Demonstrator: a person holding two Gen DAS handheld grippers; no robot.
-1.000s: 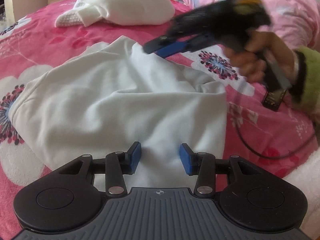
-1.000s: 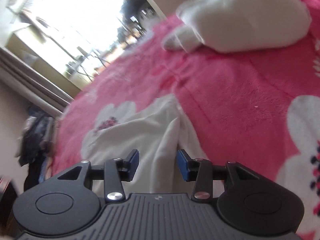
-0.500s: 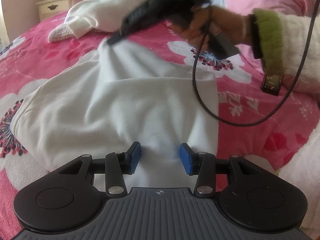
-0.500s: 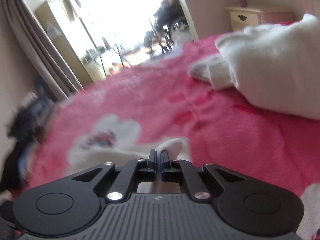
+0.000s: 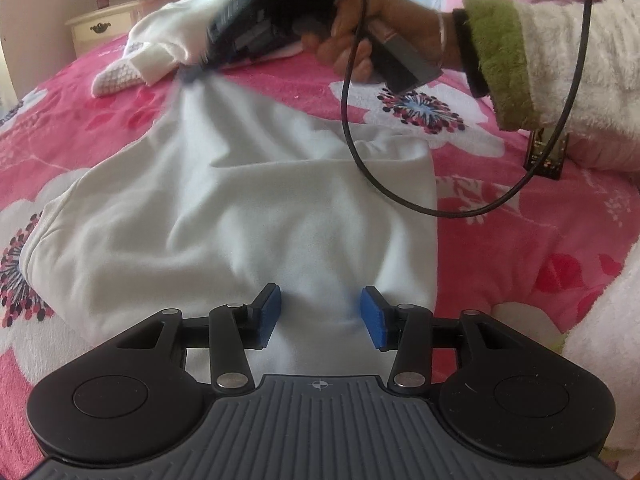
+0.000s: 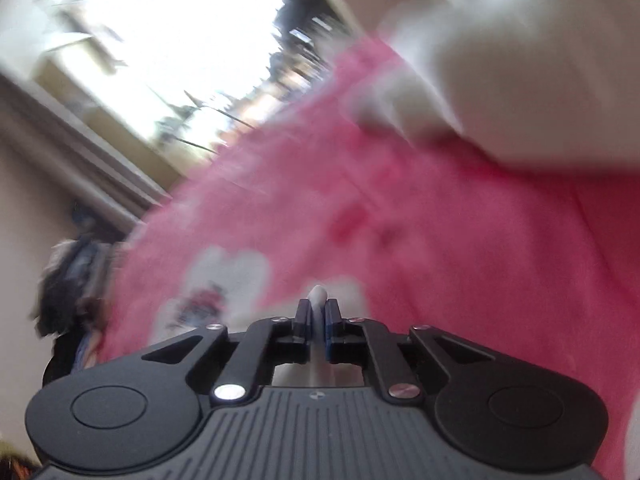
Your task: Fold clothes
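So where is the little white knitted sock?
In the left wrist view the little white knitted sock lies far back on the left of the pink flowered blanket, tucked against the folded white garment.

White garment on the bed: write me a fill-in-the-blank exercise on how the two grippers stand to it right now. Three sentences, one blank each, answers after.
1. The right gripper is ____ on a fold of the white garment.
2. The left gripper has its blue pads ____, with the cloth lying between them.
3. The garment lies on a ____ floral blanket.

Missing words: shut; open; pink
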